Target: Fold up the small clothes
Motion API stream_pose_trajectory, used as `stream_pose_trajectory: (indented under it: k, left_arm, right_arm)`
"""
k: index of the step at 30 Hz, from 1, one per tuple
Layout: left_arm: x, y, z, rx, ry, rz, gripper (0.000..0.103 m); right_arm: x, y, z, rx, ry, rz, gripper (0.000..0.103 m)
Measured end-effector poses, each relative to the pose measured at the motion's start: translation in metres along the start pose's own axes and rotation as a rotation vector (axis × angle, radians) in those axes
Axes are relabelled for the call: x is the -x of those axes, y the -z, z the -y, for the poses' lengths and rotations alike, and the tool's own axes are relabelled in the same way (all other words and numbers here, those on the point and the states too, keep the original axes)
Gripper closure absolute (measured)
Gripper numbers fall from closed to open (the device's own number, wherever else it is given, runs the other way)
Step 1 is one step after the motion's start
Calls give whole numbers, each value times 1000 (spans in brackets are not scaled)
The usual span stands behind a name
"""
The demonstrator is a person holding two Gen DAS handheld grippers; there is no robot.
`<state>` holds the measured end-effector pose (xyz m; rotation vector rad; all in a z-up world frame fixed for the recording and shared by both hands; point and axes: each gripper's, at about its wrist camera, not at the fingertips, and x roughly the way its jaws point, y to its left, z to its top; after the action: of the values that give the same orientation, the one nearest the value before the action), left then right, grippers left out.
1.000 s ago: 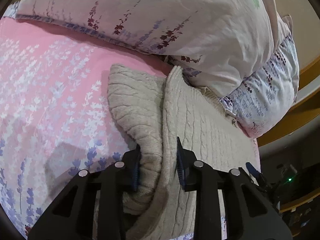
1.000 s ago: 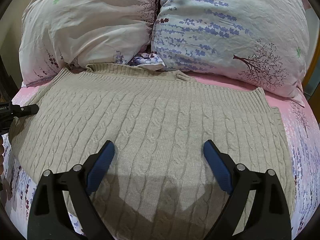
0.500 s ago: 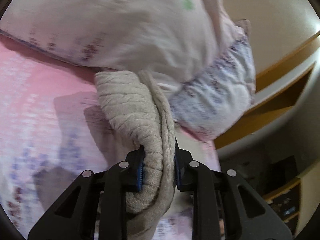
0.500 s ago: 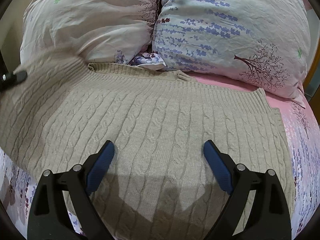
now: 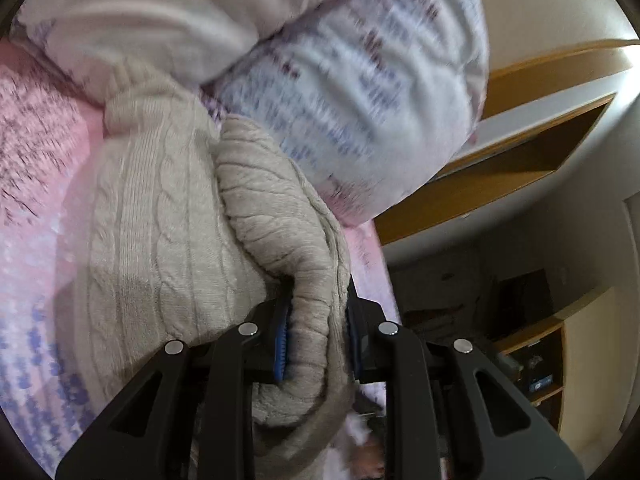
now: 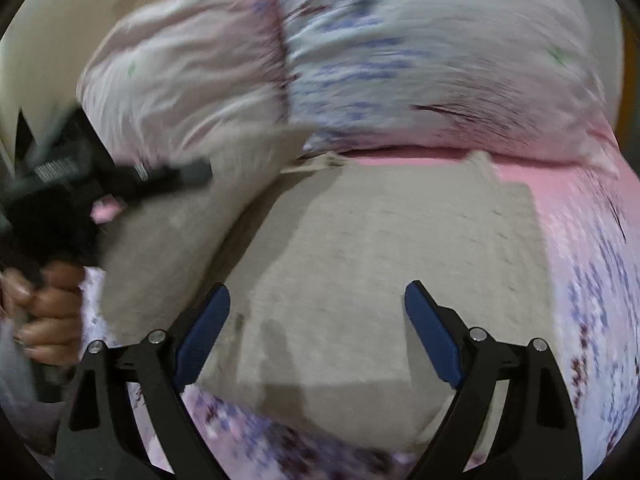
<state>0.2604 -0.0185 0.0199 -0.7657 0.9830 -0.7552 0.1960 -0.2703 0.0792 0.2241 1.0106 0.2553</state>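
A beige cable-knit sweater (image 6: 380, 260) lies spread on the pink flowered bedsheet (image 6: 580, 240). Its left side is lifted and folding over toward the middle. My left gripper (image 5: 316, 320) is shut on a thick bunched edge of the sweater (image 5: 160, 220), which fills the gap between its blue pads. In the right wrist view that left gripper (image 6: 192, 170) shows at the left, held by a person's hand (image 6: 48, 312), with the raised flap below it. My right gripper (image 6: 316, 300) hovers over the flat middle of the sweater, jaws wide and closing slightly, nothing between them.
Two flowered pillows (image 6: 420, 60) lean at the head of the bed, right behind the sweater's collar. A wooden bed frame (image 5: 500, 168) and a dim room with shelves (image 5: 540, 360) lie beyond the bed's right side.
The left gripper has carried the sweater's left side up and across toward the middle, so a flap now stands over the body. The right gripper has lifted and tilted; both views are blurred.
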Motion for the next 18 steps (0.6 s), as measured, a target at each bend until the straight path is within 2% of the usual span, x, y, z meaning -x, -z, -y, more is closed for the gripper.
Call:
stream_pose_trajectory:
  k: [2, 3, 4, 5, 7, 9, 10, 12, 13, 16, 18]
  left_arm:
    - [-9, 0, 10, -63, -71, -19, 79]
    - [-12, 1, 16, -88, -93, -23, 74]
    - [-13, 2, 19, -101, -97, -21, 60]
    - [-15, 1, 24, -108, -75, -24, 52]
    - [-15, 1, 31, -115, 1, -30, 22]
    - [-10, 0, 36, -117, 74, -29, 20]
    - [-5, 0, 37, -116, 86, -19, 19]
    - [14, -3, 33, -112, 52, 32, 16]
    - [26, -4, 27, -108, 13, 63, 16]
    - [58, -9, 2, -78, -169, 150, 15]
    - [65, -11, -13, -48, -262, 149, 15]
  right_arm:
    - [10, -1, 17, -60, -37, 14, 15]
    - [15, -3, 28, -110, -71, 20, 15]
    - [19, -4, 35, -152, -102, 23, 15]
    - [22, -6, 45, -220, -159, 30, 15]
    - [21, -12, 58, -303, -249, 34, 15]
    - [18, -15, 63, -363, -315, 16, 15]
    - [16, -17, 62, -370, -326, 2, 15]
    - [14, -20, 56, -359, -333, -21, 17]
    - [13, -21, 53, -352, -336, -31, 18]
    - [0, -27, 45, -352, -355, -83, 24]
    - [-16, -30, 41, -375, -385, -133, 31]
